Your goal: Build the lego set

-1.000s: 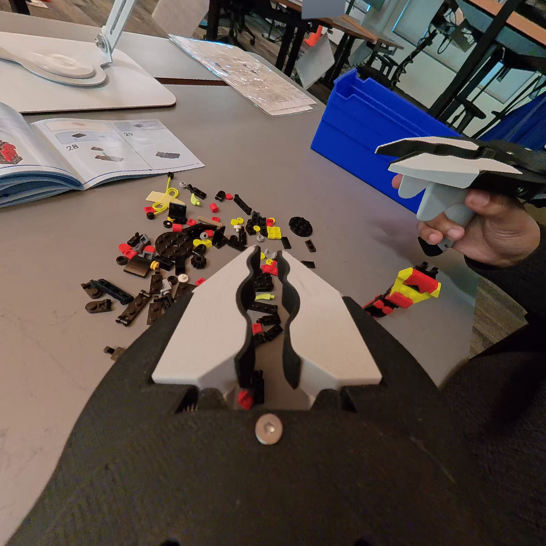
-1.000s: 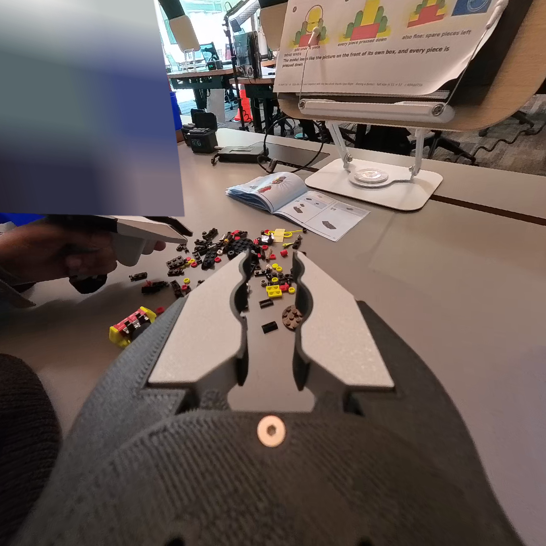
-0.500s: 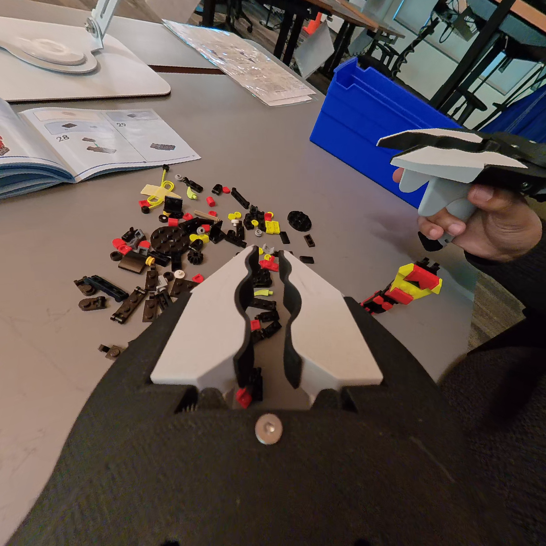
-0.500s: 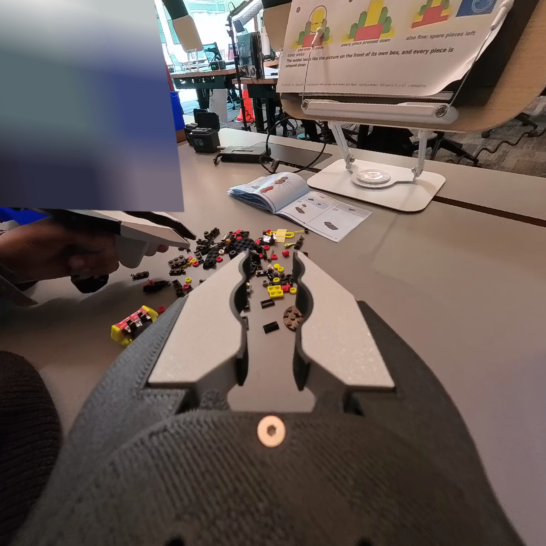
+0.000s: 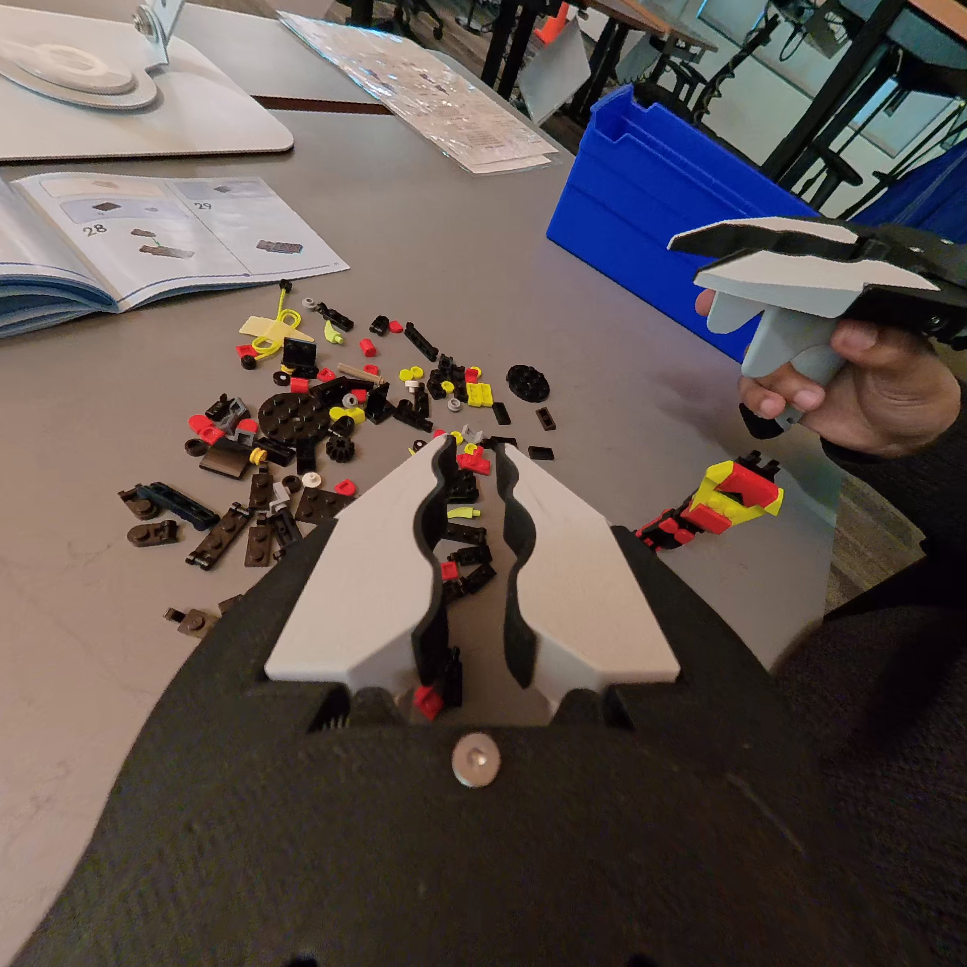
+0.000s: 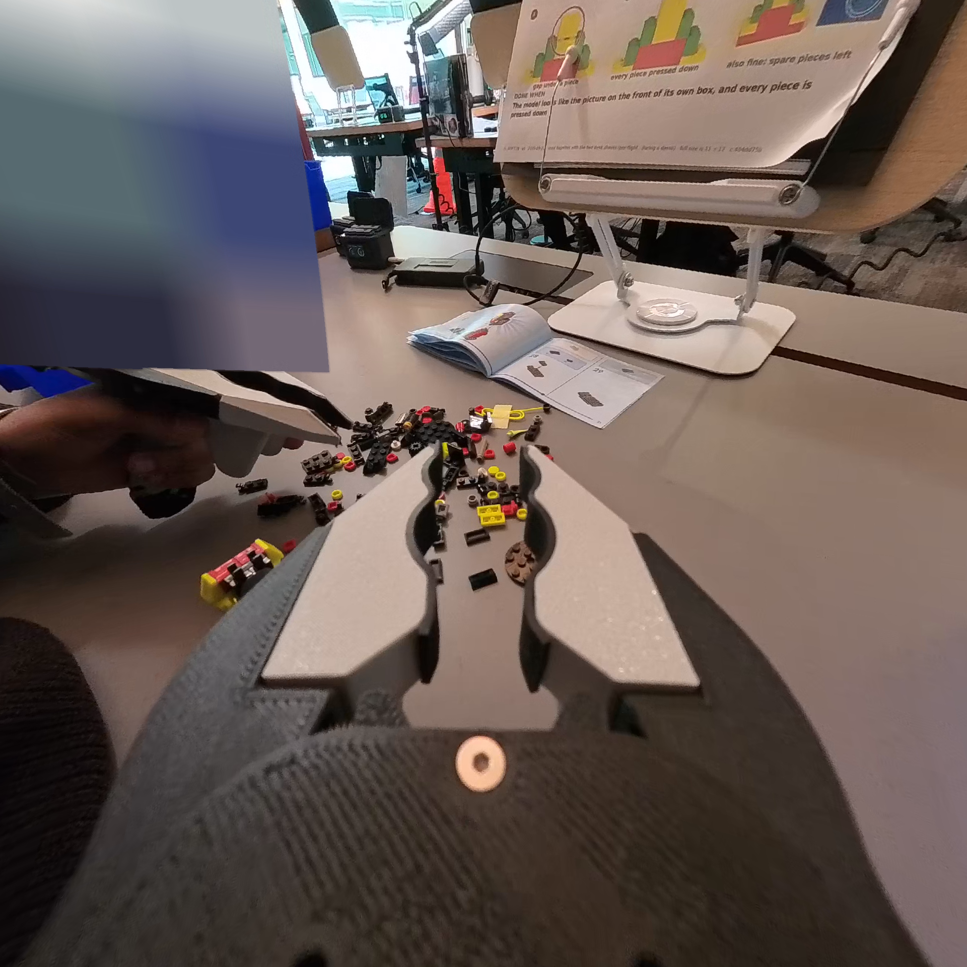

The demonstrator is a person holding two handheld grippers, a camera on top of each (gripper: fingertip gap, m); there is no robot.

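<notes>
Both grippers, left gripper (image 5: 473, 455) and right gripper (image 6: 477, 455), hover unclenched, empty, above loose bricks (image 5: 335, 418) beside a printed booklet (image 5: 157, 235).

A: Left wrist view: where does it look from?

B: From above the left gripper (image 5: 473, 450), angled down over the loose lego pieces (image 5: 335, 418), facing the blue bin (image 5: 654, 178).

A: And the right wrist view?

B: Lower, facing the document stand (image 6: 675, 324). Both share the pieces, the instruction booklet (image 6: 523, 350) and the partly built model (image 5: 717, 502).
</notes>
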